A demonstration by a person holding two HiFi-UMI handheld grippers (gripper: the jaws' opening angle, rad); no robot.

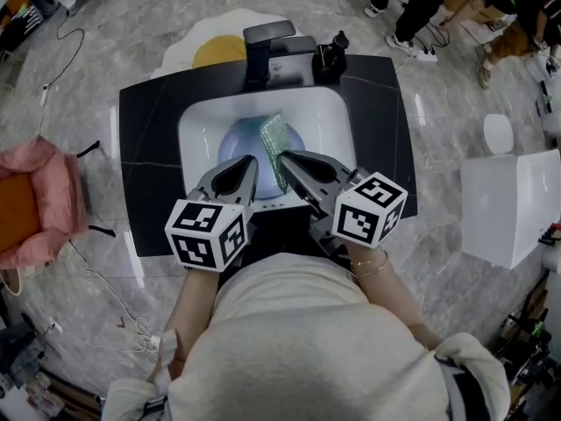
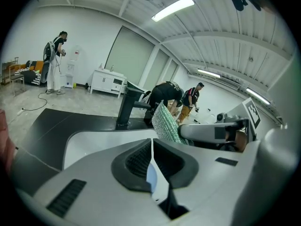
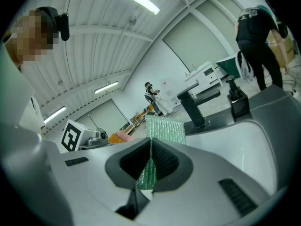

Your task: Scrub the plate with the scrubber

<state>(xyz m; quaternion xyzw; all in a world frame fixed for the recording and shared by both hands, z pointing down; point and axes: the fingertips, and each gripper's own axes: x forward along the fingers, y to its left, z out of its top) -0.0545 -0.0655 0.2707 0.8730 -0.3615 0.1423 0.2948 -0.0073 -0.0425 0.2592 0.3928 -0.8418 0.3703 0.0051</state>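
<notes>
"Right gripper view first: what's between your jaws there?"

"My right gripper [image 3: 150,144] is clamped on the green scrubber [image 3: 164,129]. I've pinched it by its lower edge, so most of the pad stands free past the jaws to do the rubbing."

"And your other one?"

"My left gripper [image 2: 151,142] is closed as well, on the near rim of the pale blue plate [image 1: 238,143]. I reckon that's to pin it so it won't slide under the strokes."

"Where's the plate?"

"Lying in the white sink [image 1: 197,117], below the black faucet [image 1: 267,46]. From the head view, the scrubber stands on edge over the plate's middle, just beside my left jaws. I can't tell whether it's touching the surface yet."
</notes>
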